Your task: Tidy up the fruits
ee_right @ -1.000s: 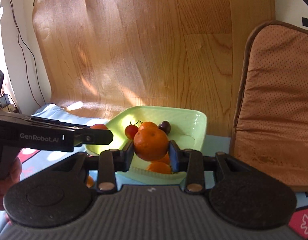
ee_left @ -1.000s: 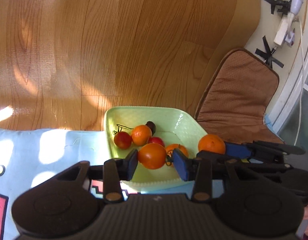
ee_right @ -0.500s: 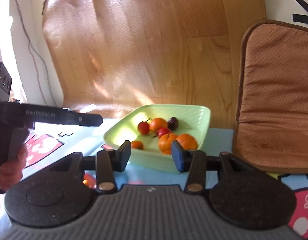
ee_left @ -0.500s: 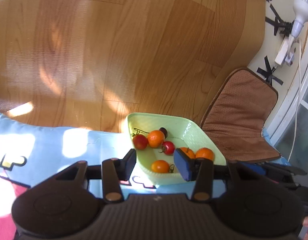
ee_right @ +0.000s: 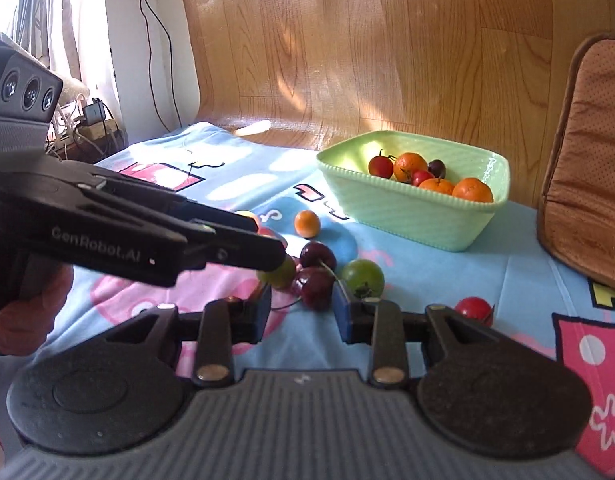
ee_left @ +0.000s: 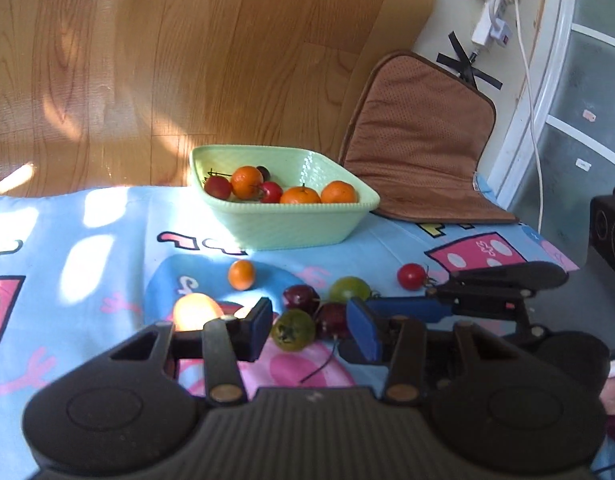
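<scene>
A pale green bowl (ee_left: 283,224) (ee_right: 411,216) on the blue mat holds oranges, red tomatoes and a dark cherry. Loose fruit lies nearer me. In the left wrist view my left gripper (ee_left: 310,326) is open, a green tomato (ee_left: 294,330) lying between its fingers untouched, with a dark cherry (ee_left: 331,316) beside it. My right gripper (ee_right: 302,308) is closing, a dark cherry (ee_right: 313,286) just past its fingertips, pads not pressing it. Another green tomato (ee_right: 362,276), a small orange (ee_right: 307,223) and a red tomato (ee_right: 473,308) lie around.
A brown cushion (ee_left: 419,140) lies right of the bowl on the wooden floor (ee_left: 187,40). White cables and a plug (ee_left: 487,28) hang at the far right wall. A hand (ee_right: 31,304) holds the left gripper's handle, whose fingers (ee_right: 269,238) cross the right wrist view.
Both grippers held oranges over the bowl, let them drop in, then pulled back and down to the loose fruit. The right jaws have narrowed since half a second ago.
</scene>
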Motion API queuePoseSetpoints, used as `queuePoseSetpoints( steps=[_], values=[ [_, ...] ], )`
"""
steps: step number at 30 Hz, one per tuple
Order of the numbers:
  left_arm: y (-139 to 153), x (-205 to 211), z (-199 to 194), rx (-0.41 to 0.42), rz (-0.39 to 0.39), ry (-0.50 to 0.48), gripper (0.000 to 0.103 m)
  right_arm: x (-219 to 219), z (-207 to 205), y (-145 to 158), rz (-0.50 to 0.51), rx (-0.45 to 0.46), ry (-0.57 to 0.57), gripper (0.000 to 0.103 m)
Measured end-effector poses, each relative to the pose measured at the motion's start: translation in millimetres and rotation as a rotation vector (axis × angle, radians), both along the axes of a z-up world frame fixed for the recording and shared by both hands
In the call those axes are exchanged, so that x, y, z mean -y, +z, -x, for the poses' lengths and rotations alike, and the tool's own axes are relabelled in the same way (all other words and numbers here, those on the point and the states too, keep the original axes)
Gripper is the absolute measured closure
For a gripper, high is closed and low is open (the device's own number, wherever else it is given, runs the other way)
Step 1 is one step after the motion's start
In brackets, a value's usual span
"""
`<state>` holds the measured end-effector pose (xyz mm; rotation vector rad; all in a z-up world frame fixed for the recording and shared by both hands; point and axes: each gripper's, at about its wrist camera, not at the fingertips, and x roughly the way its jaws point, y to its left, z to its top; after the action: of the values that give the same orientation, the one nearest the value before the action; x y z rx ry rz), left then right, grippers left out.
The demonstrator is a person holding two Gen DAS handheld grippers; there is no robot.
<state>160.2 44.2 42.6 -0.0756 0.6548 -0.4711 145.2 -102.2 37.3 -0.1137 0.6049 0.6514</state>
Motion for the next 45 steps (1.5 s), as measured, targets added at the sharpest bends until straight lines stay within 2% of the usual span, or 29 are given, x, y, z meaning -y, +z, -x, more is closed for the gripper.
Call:
queuePoseSetpoints(
  steps=[6,10,13,14,21,27,31,35,37,39,40,45],
  values=[
    [-14,1,-9,-0.034,-0.006,-0.015,0.060,-5,-11,-10,0.023,-0.043,0.017,0.063],
    [-18,-8,-15,-0.073,0.073,-0.003,0.063,-5,-14,-9,0.013,-0.052,0.030,0.062],
    [-17,-8,-9,-0.076,0.067,0.012,0.069,-7,-10,-9,0.036,-0.031,0.029,0.067],
    [-16,-9,-5,-0.076,0.072,0.011,0.070,-8,-6,-9,0.049,-0.021,0.030,0.072],
    [-20,-16,44,-0.127,0.158,-0.012,0.073,2,48,-7,0.060,-0.011,0.034,0.073],
    [-20,-29,95,-0.122,0.217,0.023,0.074,11,106,-6,0.051,0.016,-0.007,0.073],
    [-18,-34,121,-0.102,0.194,0.036,0.074,21,131,-7,0.031,0.001,-0.050,0.073],
    [-14,-30,134,-0.074,0.167,0.029,0.072,28,139,-10,0.019,-0.016,-0.101,0.073],
    [-10,-26,133,-0.063,0.157,0.024,0.069,28,141,-12,0.020,-0.017,-0.115,0.073],
    [-5,-19,129,-0.039,0.131,0.027,0.052,25,143,-13,0.037,-0.001,-0.118,0.072],
    [-3,-15,125,-0.020,0.112,0.030,0.050,24,147,-13,0.044,0.009,-0.119,0.072],
    [-6,9,102,0.016,0.014,0.009,0.049,24,148,-14,0.039,0.017,-0.135,0.071]
  ],
)
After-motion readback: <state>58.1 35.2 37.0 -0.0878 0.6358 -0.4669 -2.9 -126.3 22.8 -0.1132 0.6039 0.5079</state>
